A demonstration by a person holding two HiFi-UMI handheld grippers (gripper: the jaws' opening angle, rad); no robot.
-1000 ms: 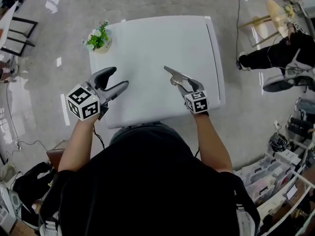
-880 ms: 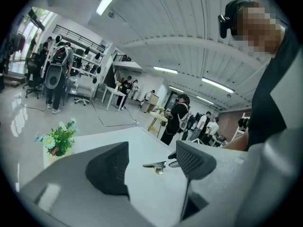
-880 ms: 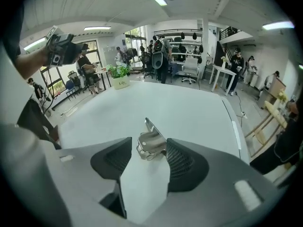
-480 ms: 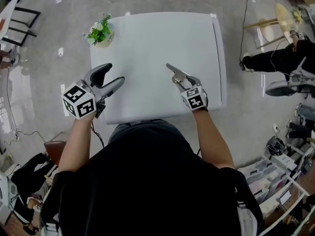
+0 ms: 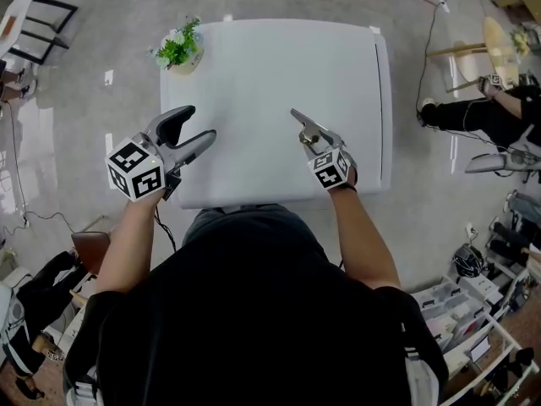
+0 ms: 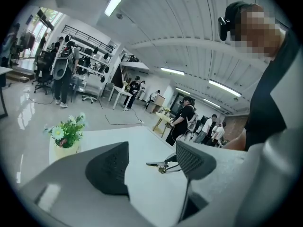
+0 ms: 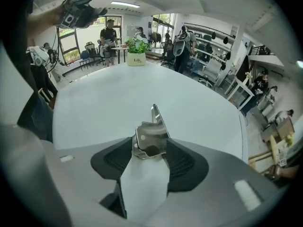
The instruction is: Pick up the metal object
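Observation:
The metal object (image 5: 306,128) is a shiny steel clamp-like piece, held above the white table (image 5: 270,74) near its front right. My right gripper (image 5: 314,140) is shut on its wide end, and its thin tip points toward the table's middle. In the right gripper view the metal object (image 7: 150,138) sits pinched between the two dark pads (image 7: 182,162). My left gripper (image 5: 193,131) stands open over the table's front left corner, holding nothing. The left gripper view shows the metal object (image 6: 163,165) between that gripper's spread fingers (image 6: 110,167), farther off.
A small potted plant (image 5: 179,49) stands at the table's far left corner. People, chairs and cables lie around the table on the floor, with a seated person's legs (image 5: 473,117) to the right. Shelves and bins (image 5: 490,311) stand at the lower right.
Both grippers kept their hold and stance relative to the table. The head camera shifted a little, so the table and plant slid slightly right in view.

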